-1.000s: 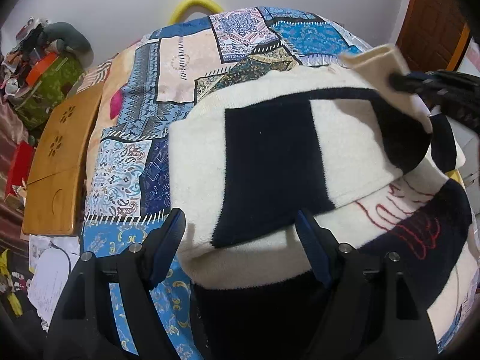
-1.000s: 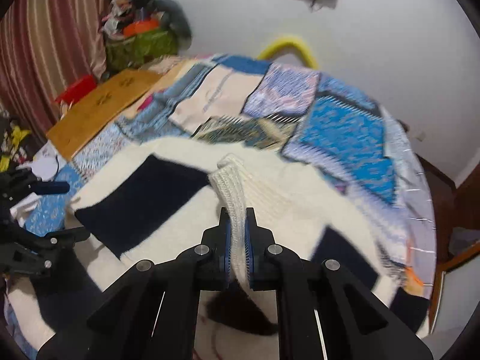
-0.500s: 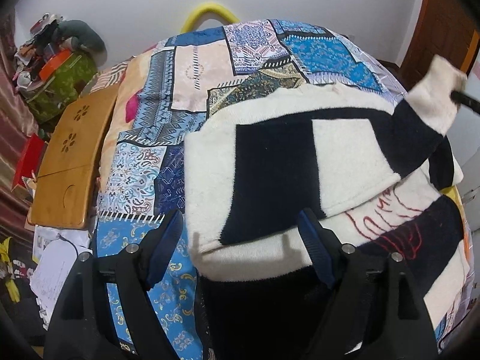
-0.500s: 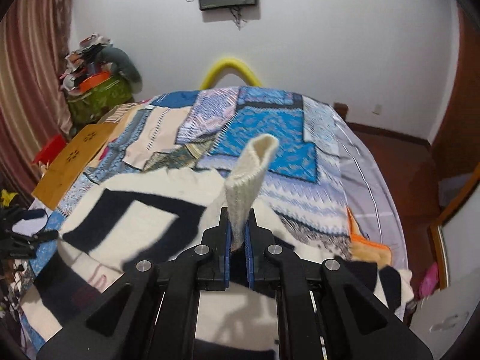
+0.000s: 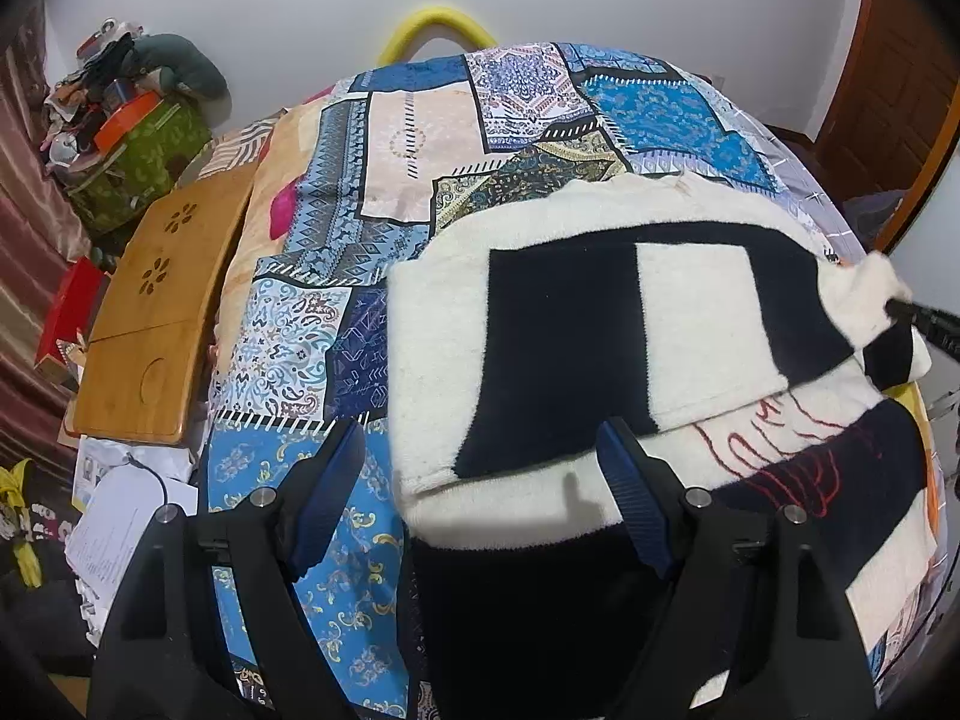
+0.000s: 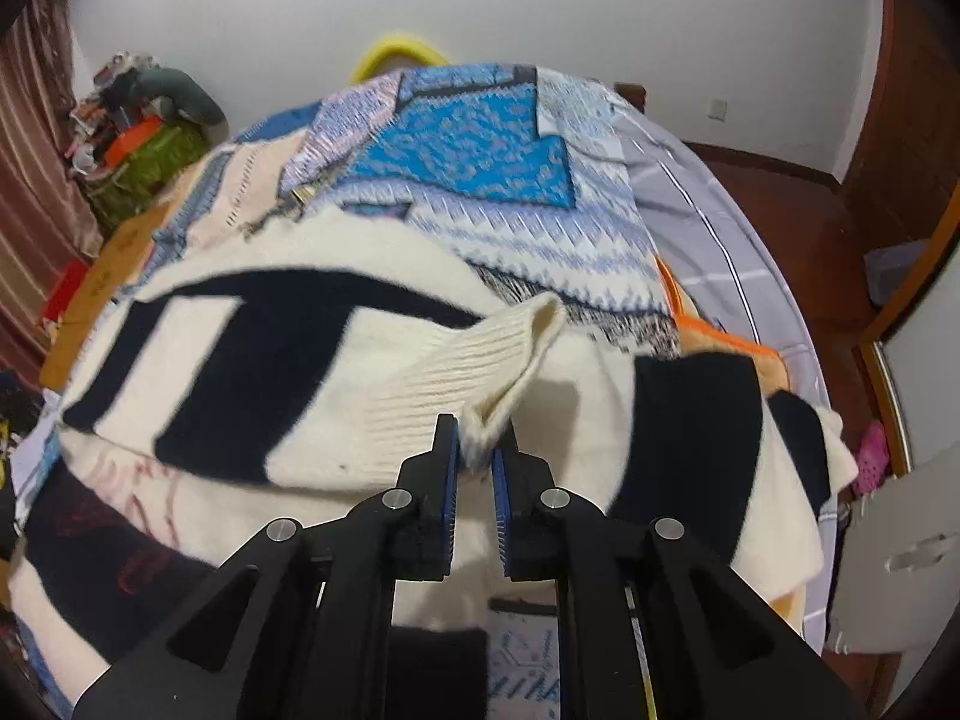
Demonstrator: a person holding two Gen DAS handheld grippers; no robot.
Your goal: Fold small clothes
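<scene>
Swinging across the sweater since a second ago, my right gripper carries the ribbed cuff from the far side of the chest to just above the near sleeve fold, jaws pinching its edge, though only a thin lip of knit sits between them. My left gripper hovers over the sweater's lower left corner, jaws spread and empty. On the patchwork bedspread the sweater lies half folded. My worry: that shallow pinch slips, the sleeve flops back, and nothing pins the fold beneath.
</scene>
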